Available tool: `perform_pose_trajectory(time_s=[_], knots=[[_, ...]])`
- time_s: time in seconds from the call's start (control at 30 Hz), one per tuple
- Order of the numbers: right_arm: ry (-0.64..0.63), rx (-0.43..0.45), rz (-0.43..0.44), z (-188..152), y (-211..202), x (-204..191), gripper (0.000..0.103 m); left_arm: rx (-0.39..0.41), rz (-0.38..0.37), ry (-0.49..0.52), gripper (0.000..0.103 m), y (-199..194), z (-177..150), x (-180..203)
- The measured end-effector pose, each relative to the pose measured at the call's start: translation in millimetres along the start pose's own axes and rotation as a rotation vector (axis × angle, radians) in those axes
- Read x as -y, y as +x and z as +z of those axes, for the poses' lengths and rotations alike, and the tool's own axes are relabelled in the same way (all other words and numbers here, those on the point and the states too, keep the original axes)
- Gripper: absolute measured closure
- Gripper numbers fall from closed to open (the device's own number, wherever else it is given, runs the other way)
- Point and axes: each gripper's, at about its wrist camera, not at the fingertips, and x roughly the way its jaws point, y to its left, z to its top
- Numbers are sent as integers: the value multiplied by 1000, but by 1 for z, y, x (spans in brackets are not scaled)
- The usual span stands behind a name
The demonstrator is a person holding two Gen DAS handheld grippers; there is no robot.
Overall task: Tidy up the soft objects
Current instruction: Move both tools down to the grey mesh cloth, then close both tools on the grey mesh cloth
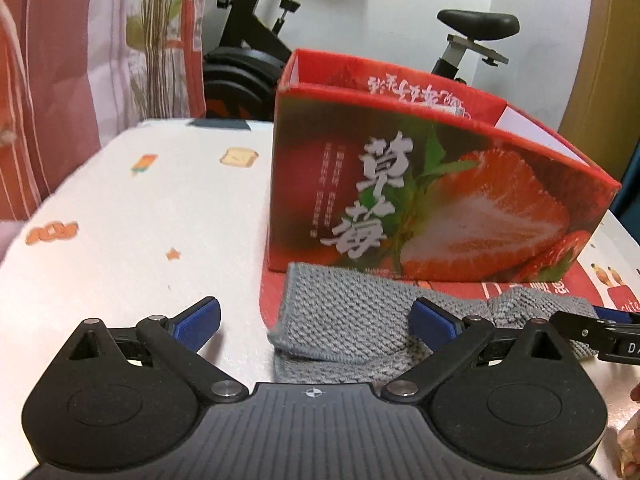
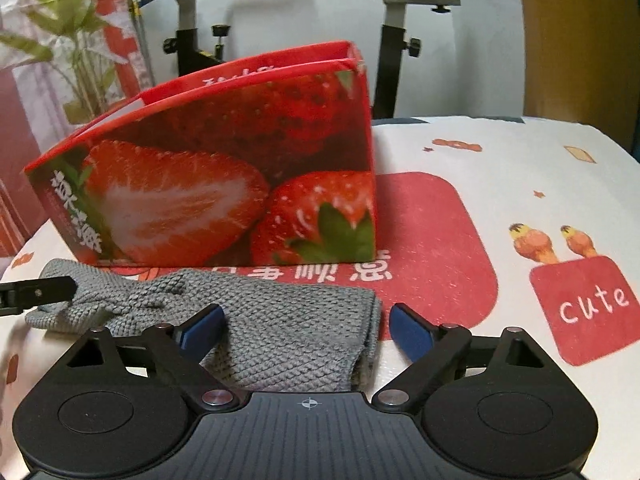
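A grey knitted cloth lies folded and crumpled on the table, right in front of a red strawberry-print box with an open top. My left gripper is open and low over the cloth's left end, with its right pad above the fabric. In the right wrist view, the cloth stretches in front of the box. My right gripper is open around the cloth's right end, its pads not pressing on it. Each view catches a black finger of the other gripper at its edge.
The table wears a white cloth printed with cartoons, a red patch and "cute". An exercise bike stands behind it, with a curtain and a plant at the left. Part of a hand shows at the lower right edge.
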Motion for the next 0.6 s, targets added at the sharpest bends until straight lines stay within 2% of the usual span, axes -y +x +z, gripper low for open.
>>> perform_pose_trajectory(time_s=[0.13, 0.37, 0.47, 0.53, 0.57, 0.6], knots=[[-20, 4, 8, 0, 0, -3, 19, -24, -28, -26, 11, 7, -3, -2], [-40, 6, 11, 0, 1, -5, 21, -27, -65, -68, 16, 10, -8, -5], [-43, 6, 15, 0, 1, -6, 23, -21, -75, -68, 23, 10, -9, -3], [-42, 6, 19, 0, 0, -5, 24, -17, -84, -64, 33, 10, -9, -2], [-42, 6, 21, 0, 0, -5, 26, -16, -93, -61, 35, 9, -10, -1], [-42, 6, 27, 0, 0, -5, 29, -15, -102, -58, 42, 9, -10, 0]])
